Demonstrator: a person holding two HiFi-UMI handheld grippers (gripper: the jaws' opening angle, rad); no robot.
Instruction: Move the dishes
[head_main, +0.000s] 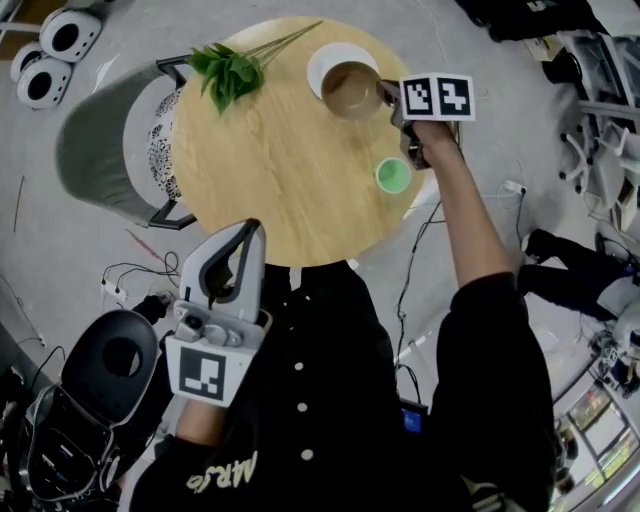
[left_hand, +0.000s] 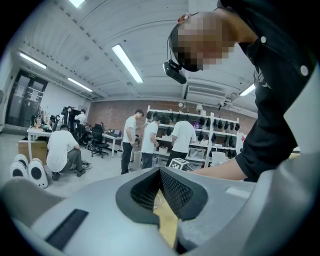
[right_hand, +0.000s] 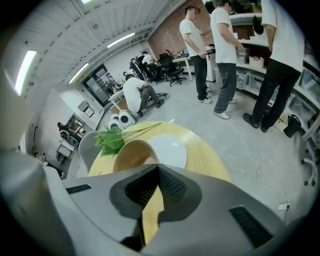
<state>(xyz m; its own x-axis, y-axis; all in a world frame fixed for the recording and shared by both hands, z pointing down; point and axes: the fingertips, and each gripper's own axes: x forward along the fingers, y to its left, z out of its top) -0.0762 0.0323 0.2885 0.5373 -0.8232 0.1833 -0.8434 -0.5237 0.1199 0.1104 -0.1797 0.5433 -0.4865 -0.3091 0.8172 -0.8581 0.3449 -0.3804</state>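
Note:
A tan bowl (head_main: 350, 90) hangs tilted over a white plate (head_main: 322, 62) at the far side of the round wooden table (head_main: 280, 170). My right gripper (head_main: 383, 92) is shut on the bowl's right rim. In the right gripper view the bowl (right_hand: 131, 152) sits right at the jaw tips of the right gripper (right_hand: 158, 167), with the plate (right_hand: 169, 150) behind it. A small green cup (head_main: 393, 176) stands near the table's right edge. My left gripper (head_main: 254, 230) is held low by my body at the table's near edge, shut and empty; it looks the same in its own view (left_hand: 159, 171).
A leafy green sprig (head_main: 228, 72) lies on the table's far left. A grey chair (head_main: 100, 140) stands against the table's left side. Cables and a black device (head_main: 110, 360) lie on the floor. Several people stand at shelves (left_hand: 200, 135) in the background.

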